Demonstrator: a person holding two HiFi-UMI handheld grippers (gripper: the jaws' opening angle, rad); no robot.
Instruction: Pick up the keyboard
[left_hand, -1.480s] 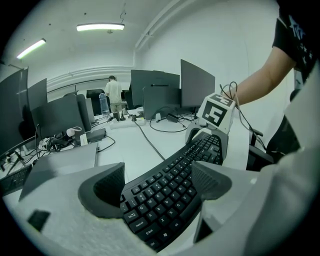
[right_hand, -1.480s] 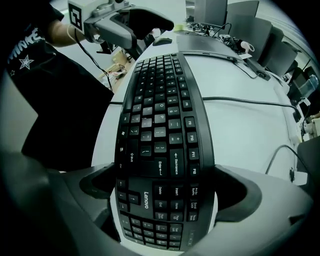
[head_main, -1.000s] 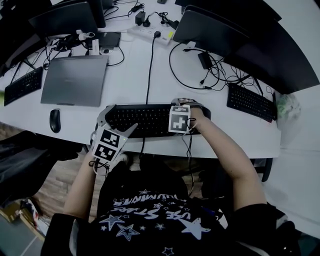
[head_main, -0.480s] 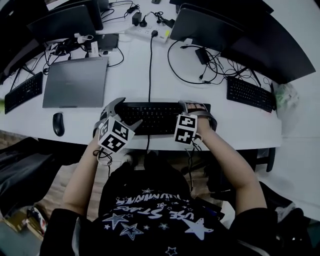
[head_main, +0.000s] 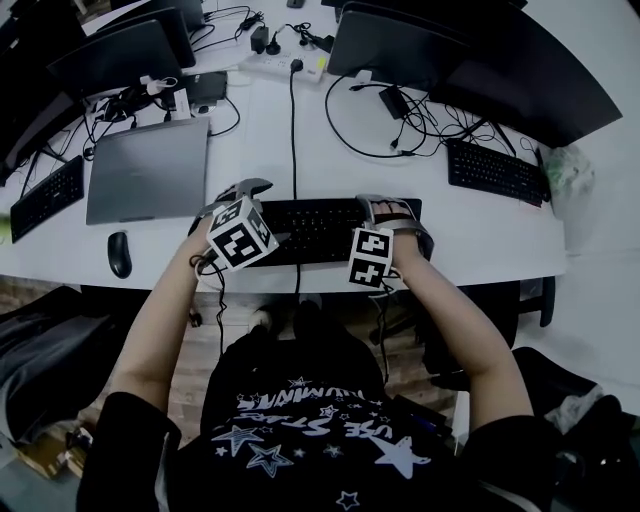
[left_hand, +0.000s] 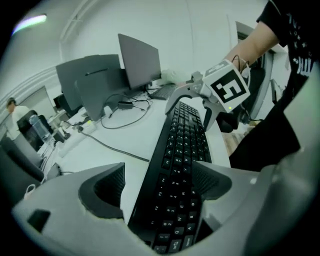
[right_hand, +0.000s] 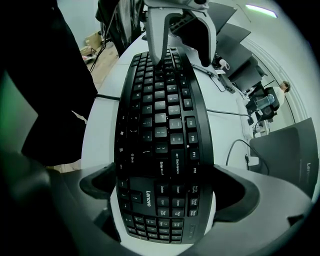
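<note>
head view: a flat black plastic keyboard (head_main: 315, 228) lies on the white table (head_main: 480, 235) near its front edge, long side running 9 to 3 o'clock. the left gripper (head_main: 258, 210) is at the keyboard's 9 o'clock end and the right gripper (head_main: 385, 230) is at its 3 o'clock end. a closed grey laptop (head_main: 150, 170) sits at 10 o'clock from the keyboard, a black mouse (head_main: 119, 254) at 9 o'clock, and a second black keyboard (head_main: 495, 172) at 2 o'clock. left gripper view: the left gripper (left_hand: 160, 182) has its jaws spread wide around the keyboard (left_hand: 182, 165). the pad at 3 o'clock lies against the keys, while the pad at 9 o'clock stands apart, with bare table between. the right gripper (left_hand: 192, 107) shows at 12 o'clock on the far end. right gripper view: the right gripper (right_hand: 167, 190) spans the keyboard (right_hand: 160, 135) beside the number pad, a pad meeting each long edge. the left gripper (right_hand: 180, 45) straddles the far end at 12 o'clock.
</note>
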